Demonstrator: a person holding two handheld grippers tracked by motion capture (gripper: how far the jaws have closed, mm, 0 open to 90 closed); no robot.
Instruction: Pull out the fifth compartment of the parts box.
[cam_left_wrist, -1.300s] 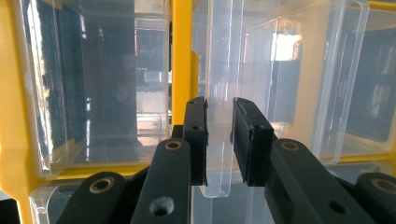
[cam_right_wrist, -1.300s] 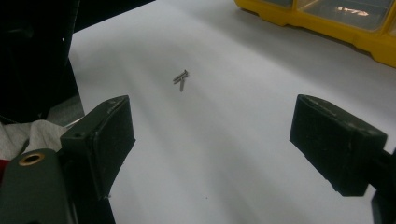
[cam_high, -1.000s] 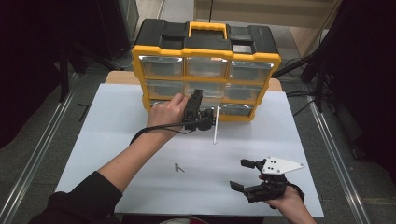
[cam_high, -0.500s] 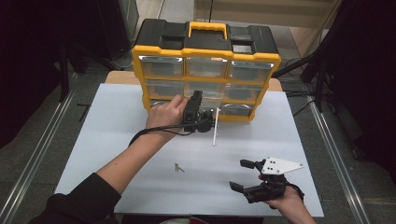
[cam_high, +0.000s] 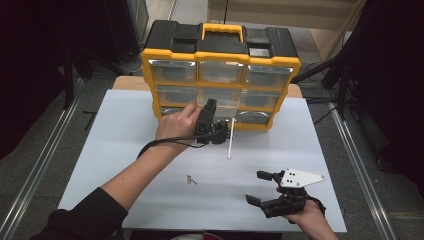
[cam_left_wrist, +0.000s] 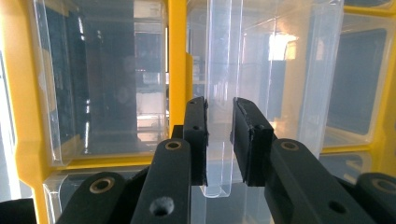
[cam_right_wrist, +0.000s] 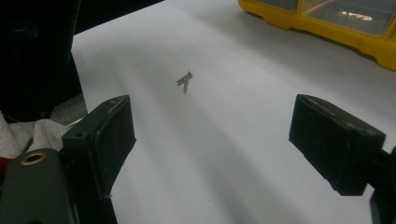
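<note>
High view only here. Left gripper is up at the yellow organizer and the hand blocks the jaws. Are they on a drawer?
Observer: Yes. In the left gripper view, the left gripper is shut on the clear pull tab of a clear drawer, with one pad on each side of the tab.
Operator: What is the right gripper aimed at?
Observer: In the right gripper view, the right gripper has its jaws wide open with nothing between them. It looks across the white table toward the small screws.
Operator: Are the screws close to its pads?
Observer: No. They lie well beyond the pads and touch neither.
</note>
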